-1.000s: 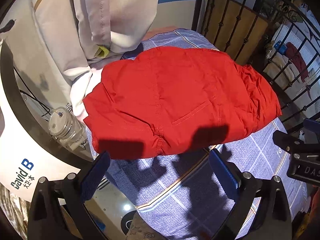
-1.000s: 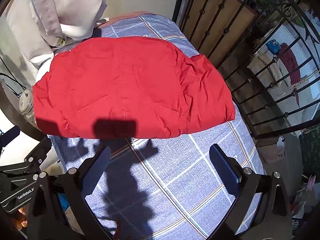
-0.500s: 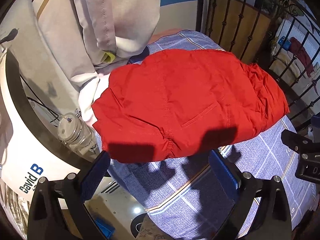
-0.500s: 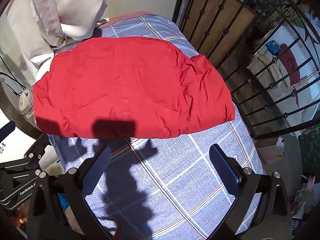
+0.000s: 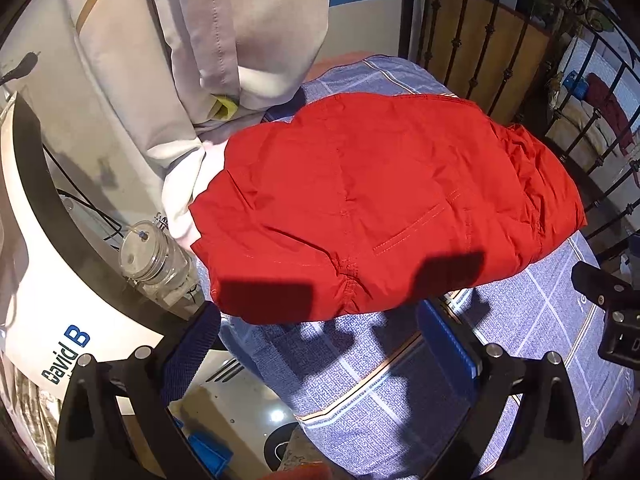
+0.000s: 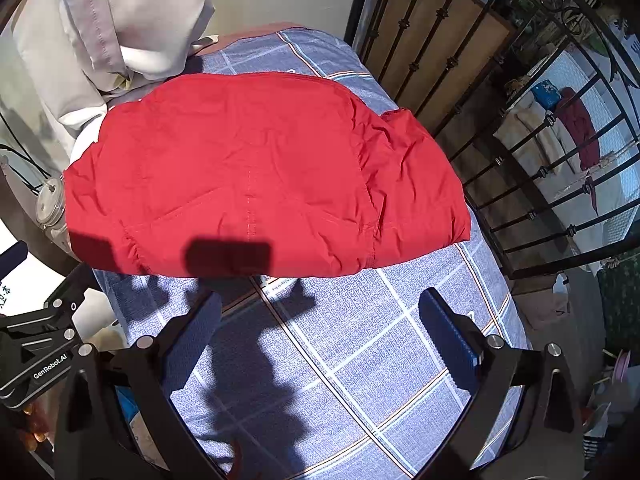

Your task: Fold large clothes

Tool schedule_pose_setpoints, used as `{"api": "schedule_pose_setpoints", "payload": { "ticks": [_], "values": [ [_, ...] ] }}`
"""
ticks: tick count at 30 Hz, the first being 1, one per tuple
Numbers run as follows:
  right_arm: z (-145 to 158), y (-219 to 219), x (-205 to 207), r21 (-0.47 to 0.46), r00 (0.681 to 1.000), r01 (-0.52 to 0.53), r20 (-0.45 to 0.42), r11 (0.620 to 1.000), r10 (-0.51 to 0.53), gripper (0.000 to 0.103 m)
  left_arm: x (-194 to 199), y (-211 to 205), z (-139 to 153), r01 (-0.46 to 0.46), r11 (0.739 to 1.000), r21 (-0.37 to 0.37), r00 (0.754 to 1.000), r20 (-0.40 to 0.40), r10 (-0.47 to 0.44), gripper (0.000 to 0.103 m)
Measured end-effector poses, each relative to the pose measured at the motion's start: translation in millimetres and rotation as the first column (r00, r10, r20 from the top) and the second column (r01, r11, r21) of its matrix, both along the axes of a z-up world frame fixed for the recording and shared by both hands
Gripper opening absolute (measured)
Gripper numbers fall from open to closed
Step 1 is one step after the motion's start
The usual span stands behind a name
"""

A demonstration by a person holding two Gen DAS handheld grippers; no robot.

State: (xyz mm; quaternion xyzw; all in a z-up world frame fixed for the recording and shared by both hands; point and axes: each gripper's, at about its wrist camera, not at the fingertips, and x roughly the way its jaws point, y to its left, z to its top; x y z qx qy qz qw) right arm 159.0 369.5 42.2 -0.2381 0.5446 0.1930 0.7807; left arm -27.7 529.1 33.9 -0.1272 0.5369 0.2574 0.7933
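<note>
Right wrist — folded red garment [image 6: 256, 176] beyond spread fingers [image 6: 448, 336]

A blue plaid sheet [image 5: 540, 320] covers the surface. A clear lidded jar [image 5: 150, 258] stands at its left edge, a black iron railing [image 6: 520, 152] runs along the right, and grey curtains [image 5: 224, 40] hang far left.

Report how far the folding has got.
Done: the red garment lies flattened on the checked cloth, its right side apparently turned over itself. In hand: nothing; the left gripper and right gripper both hover open short of its near hem. Left, probably: grasp that hem and fold again, since the bundle still spans most of the cloth.
</note>
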Motion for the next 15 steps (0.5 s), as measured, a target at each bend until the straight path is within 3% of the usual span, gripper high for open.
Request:
{"api": "schedule_pose_setpoints", "payload": {
  "ticks": [15],
  "values": [
    [-1.7,0.1,-0.3,-0.001,1.0,-0.001,-0.001,1.0,0.001,0.098,0.0,0.6,-1.3,-0.005,0.999,-0.04,1.0,0.0,0.005,0.097]
  ]
}}
